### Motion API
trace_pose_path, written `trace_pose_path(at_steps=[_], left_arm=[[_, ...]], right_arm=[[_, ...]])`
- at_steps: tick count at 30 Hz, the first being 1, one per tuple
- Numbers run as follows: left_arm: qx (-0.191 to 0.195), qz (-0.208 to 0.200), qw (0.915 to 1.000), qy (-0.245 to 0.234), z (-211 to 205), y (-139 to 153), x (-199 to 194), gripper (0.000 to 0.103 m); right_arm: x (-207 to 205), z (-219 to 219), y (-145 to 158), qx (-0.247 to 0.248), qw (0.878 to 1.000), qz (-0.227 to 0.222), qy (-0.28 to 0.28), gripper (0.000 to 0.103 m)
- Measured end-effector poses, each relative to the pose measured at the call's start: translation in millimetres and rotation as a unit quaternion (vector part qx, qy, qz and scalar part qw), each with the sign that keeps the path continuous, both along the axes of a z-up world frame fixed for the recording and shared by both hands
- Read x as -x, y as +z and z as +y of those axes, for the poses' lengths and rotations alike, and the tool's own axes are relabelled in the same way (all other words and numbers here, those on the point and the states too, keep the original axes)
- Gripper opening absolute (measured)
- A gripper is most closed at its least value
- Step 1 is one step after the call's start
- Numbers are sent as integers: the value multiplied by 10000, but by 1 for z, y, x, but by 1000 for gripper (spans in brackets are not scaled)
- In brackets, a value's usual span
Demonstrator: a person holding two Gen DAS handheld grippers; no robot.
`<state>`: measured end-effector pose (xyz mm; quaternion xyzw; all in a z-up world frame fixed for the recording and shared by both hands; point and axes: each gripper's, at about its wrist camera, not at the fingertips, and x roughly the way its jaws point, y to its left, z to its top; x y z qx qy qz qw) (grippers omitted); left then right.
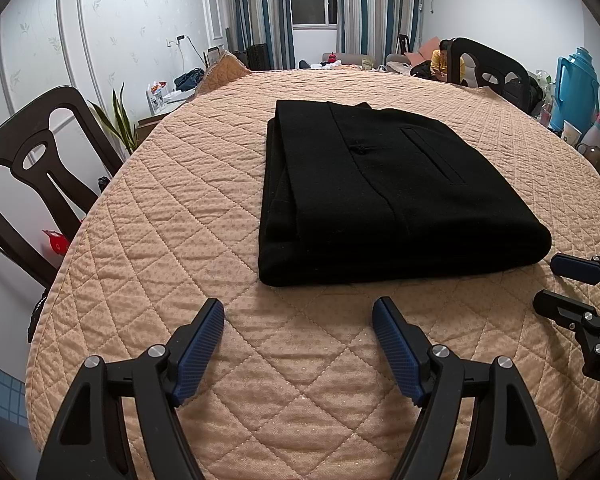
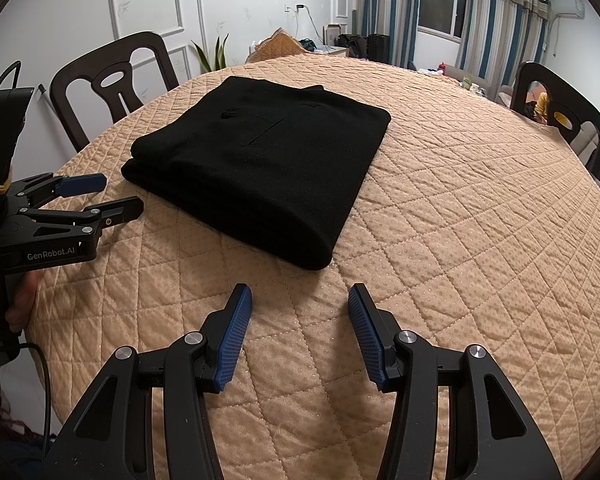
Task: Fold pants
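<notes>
At the bottom of each wrist view, the left gripper (image 1: 298, 308) and right gripper (image 2: 300, 294) hover spread and empty above the quilted table cover (image 1: 180, 220). Beyond, mid-frame, the black pants (image 1: 380, 192) lie folded flat.

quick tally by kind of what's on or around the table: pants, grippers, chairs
folded black pants: 1
grippers: 2, left gripper and right gripper, both open and holding nothing
dark wooden chairs: 2, one at the table's left and one at the far right
total: 5
</notes>
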<state>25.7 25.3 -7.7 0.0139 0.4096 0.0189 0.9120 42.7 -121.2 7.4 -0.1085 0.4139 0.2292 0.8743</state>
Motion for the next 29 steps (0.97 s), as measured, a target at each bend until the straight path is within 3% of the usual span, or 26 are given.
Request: trace_pose_path(at_steps=[29], left_arm=[[-20,6,10000,38,-1,0,0,81]], right_arm=[[0,0,0,1,10000,-1,2,51]])
